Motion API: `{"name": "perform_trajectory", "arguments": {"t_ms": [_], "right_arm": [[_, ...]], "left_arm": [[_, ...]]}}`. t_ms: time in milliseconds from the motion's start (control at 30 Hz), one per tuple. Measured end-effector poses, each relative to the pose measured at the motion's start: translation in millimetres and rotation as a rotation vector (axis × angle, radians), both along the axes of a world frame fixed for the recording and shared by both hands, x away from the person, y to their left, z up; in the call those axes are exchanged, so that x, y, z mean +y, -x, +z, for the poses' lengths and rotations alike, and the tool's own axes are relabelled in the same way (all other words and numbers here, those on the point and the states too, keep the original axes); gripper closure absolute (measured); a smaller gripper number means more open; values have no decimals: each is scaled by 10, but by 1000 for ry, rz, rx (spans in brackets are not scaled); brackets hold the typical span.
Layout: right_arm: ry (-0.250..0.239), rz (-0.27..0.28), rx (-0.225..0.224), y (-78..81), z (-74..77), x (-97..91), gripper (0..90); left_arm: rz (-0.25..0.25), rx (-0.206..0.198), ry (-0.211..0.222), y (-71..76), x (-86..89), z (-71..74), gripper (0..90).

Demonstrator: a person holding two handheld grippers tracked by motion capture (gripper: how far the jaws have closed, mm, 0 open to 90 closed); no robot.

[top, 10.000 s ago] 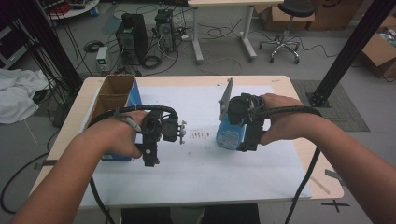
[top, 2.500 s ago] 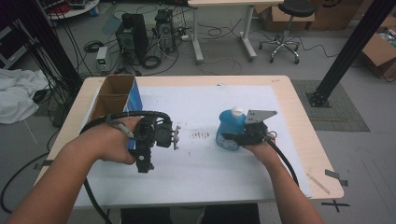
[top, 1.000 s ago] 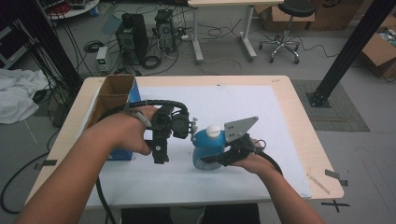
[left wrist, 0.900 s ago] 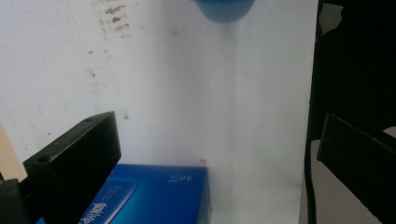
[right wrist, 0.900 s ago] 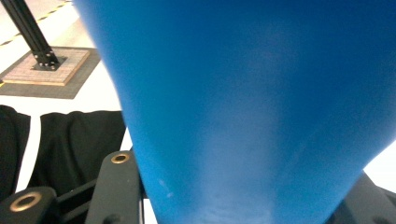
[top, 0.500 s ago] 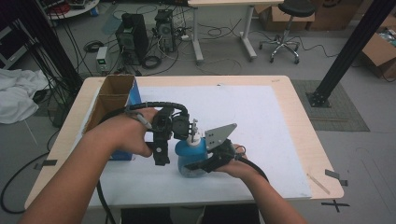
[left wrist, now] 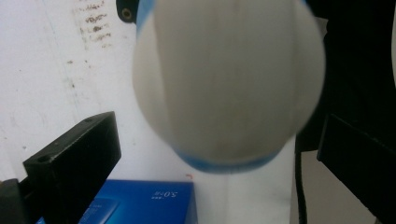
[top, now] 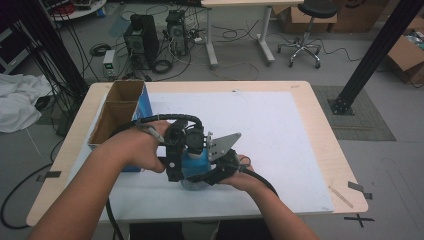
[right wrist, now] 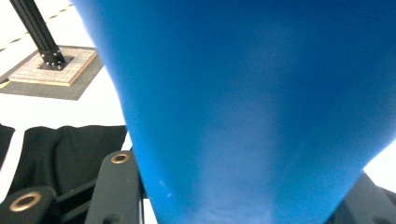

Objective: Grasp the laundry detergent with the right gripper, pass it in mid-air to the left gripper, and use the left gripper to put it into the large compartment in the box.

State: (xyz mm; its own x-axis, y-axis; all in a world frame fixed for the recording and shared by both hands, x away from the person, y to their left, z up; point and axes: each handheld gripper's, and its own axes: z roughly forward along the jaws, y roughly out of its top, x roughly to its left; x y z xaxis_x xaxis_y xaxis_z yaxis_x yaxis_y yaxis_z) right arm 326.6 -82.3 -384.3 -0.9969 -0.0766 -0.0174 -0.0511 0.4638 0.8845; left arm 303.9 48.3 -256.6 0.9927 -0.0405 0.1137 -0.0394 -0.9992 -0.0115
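1. Blue, smooth plastic forms the rounded bottle (top: 192,167) that we hold near the front edge of the white sheet (top: 280,145) covering the pale wooden table (top: 325,130), just right of the open box.
2. We clamp the bottle's blue body (right wrist: 252,107) in the right gripper (top: 212,172), whose black jaws are closed tight on it; its grey three-cornered plate tilts above our hand.
3. White and faintly ridged, the bottle's round cap (left wrist: 229,79) sits between the spread black jaws of the left gripper (top: 192,150); we cannot tell whether the pads touch it.
4. Brown cardboard lines the blue-sided open box (top: 120,112) at the table's left edge; its two compartments look bare.
5. Beyond and to the right of our hands, the white sheet lies open toward the far and right edges, with dark smudges (left wrist: 93,18) on it near the cap.
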Motion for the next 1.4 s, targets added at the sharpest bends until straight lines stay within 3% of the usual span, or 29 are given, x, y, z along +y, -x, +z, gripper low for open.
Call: {"name": "perform_trajectory", "arguments": {"t_ms": [400, 467, 500, 733, 933, 1400], "right_arm": [[-11, 7, -1, 37, 19, 119, 475], [-27, 18, -22, 24, 18, 146, 475], [-15, 15, -6, 40, 16, 150, 475], [5, 17, -1, 58, -25, 211, 474], [-6, 24, -9, 59, -16, 250, 474], [-1, 29, -1, 67, -20, 281, 474]], "left_arm": [[3, 9, 19, 9, -25, -66, 1], [5, 12, 24, 11, -24, -66, 1], [2, 11, 26, 11, -22, -64, 1], [10, 7, 27, 27, -12, -71, 3], [19, 7, 29, 34, 0, -91, 7], [15, 14, 7, 36, 2, -104, 137]]}}
